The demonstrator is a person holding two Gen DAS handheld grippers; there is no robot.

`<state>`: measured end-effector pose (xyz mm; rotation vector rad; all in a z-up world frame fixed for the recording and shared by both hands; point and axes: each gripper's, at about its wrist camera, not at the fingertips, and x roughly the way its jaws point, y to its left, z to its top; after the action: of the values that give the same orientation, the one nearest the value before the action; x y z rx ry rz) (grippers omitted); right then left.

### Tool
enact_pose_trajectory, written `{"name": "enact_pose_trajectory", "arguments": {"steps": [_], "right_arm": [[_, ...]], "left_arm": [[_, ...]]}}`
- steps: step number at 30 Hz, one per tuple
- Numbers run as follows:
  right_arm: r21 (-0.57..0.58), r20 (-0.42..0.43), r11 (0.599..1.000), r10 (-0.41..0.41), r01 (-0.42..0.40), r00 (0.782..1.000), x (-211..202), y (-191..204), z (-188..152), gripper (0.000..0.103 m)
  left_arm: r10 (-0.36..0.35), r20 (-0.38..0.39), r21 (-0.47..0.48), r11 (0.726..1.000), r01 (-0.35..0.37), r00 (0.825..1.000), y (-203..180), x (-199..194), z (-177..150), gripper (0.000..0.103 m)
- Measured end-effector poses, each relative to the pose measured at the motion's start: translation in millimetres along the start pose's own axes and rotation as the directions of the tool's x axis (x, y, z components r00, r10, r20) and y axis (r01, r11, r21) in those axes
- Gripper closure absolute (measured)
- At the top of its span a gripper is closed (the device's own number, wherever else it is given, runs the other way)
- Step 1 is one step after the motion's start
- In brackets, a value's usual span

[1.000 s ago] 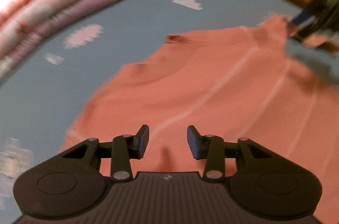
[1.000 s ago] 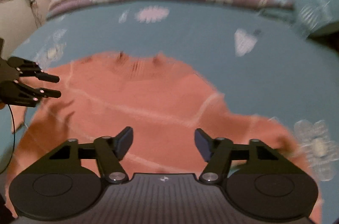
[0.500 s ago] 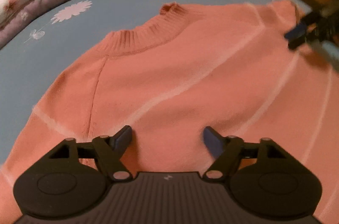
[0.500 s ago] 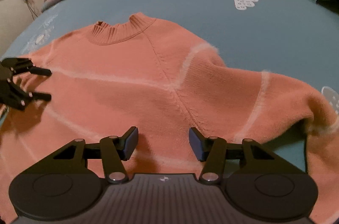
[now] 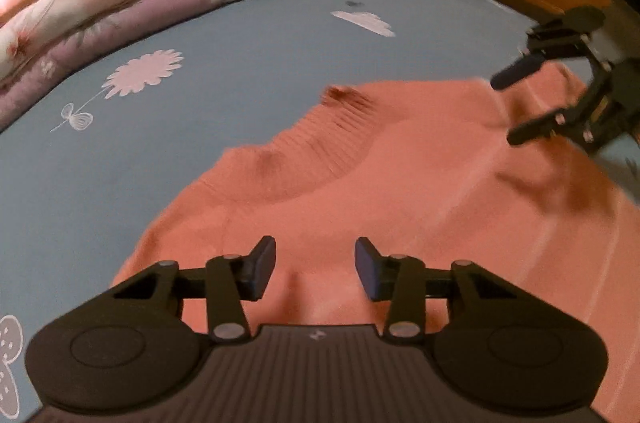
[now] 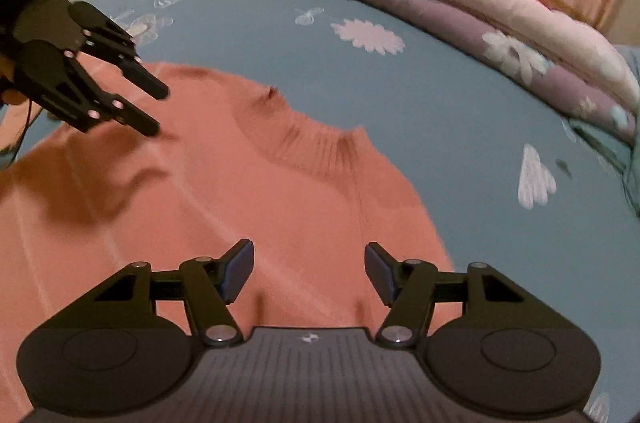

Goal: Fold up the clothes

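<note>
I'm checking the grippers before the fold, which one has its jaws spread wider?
The right gripper: the gap between its blue pads over the orange sweater is plainly wider than the left gripper's, whose jaws have just been closing, with nothing between them.

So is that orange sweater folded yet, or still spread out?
Still spread out: the orange sweater lies flat on the blue bedsheet, ribbed collar showing, no layer turned over in view. Its lower part is out of frame.

**Both grippers held open, angled downward**

The left gripper is held tilted down, its jaws parted with nothing between them; they have just been closing. The right gripper is pitched down likewise, jaws set wider, just opened further, nothing gripped. Each is seen at the edge of the other's view.
</note>
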<state>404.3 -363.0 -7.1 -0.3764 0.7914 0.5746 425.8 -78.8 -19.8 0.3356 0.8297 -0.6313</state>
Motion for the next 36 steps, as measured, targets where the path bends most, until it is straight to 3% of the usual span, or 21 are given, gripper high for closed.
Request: {"name": "enact_pose_trajectory", "arguments": {"steps": [7, 11, 17, 21, 23, 25, 28, 30, 32, 34, 36], "right_arm": [[-0.040, 0.019, 0.999, 0.023, -0.022, 1.000, 58, -18, 64, 0.043], [-0.017, 0.015, 0.999, 0.033, -0.033, 0.999, 101, -32, 87, 0.043], [-0.028, -0.061, 0.998, 0.062, -0.063, 0.996, 155, -44, 85, 0.043], [-0.029, -0.077, 0.993, 0.112, -0.114, 0.991, 161, -49, 73, 0.043], [-0.042, -0.084, 0.990, 0.133, -0.137, 0.988, 158, -48, 68, 0.048], [-0.085, -0.096, 0.984, 0.149, -0.157, 0.984, 155, -43, 67, 0.068], [-0.151, -0.112, 0.980, 0.116, -0.132, 0.987, 150, -30, 67, 0.087], [-0.195, -0.099, 0.976, 0.076, -0.094, 0.992, 146, -23, 65, 0.093], [-0.221, -0.074, 0.973, 0.047, -0.062, 0.996, 140, -19, 61, 0.094], [-0.243, -0.044, 0.970, 0.012, -0.022, 0.999, 135, -15, 58, 0.095], [-0.265, -0.009, 0.964, -0.037, 0.033, 0.999, 130, -9, 55, 0.095]], "left_arm": [[0.051, 0.027, -0.027, 0.998, -0.050, 0.998, 40, 43, 54, 0.061], [0.032, 0.011, -0.018, 0.999, -0.032, 0.999, 54, 78, 73, 0.061], [-0.030, -0.066, 0.072, 0.997, 0.035, 0.997, 60, 113, 72, 0.061], [-0.089, -0.107, 0.142, 0.984, 0.104, 0.990, 59, 118, 61, 0.060], [-0.110, -0.108, 0.145, 0.981, 0.125, 0.988, 61, 117, 57, 0.055], [-0.109, -0.118, 0.146, 0.981, 0.126, 0.987, 62, 118, 55, 0.053], [-0.092, -0.120, 0.166, 0.980, 0.111, 0.988, 58, 119, 55, 0.053], [-0.065, -0.117, 0.188, 0.978, 0.086, 0.991, 50, 116, 54, 0.062], [-0.002, -0.111, 0.225, 0.974, 0.027, 0.994, 34, 112, 51, 0.084], [0.068, -0.104, 0.261, 0.965, -0.038, 0.992, 18, 108, 48, 0.093], [0.149, -0.075, 0.319, 0.941, -0.118, 0.986, 2, 104, 44, 0.095]]}}
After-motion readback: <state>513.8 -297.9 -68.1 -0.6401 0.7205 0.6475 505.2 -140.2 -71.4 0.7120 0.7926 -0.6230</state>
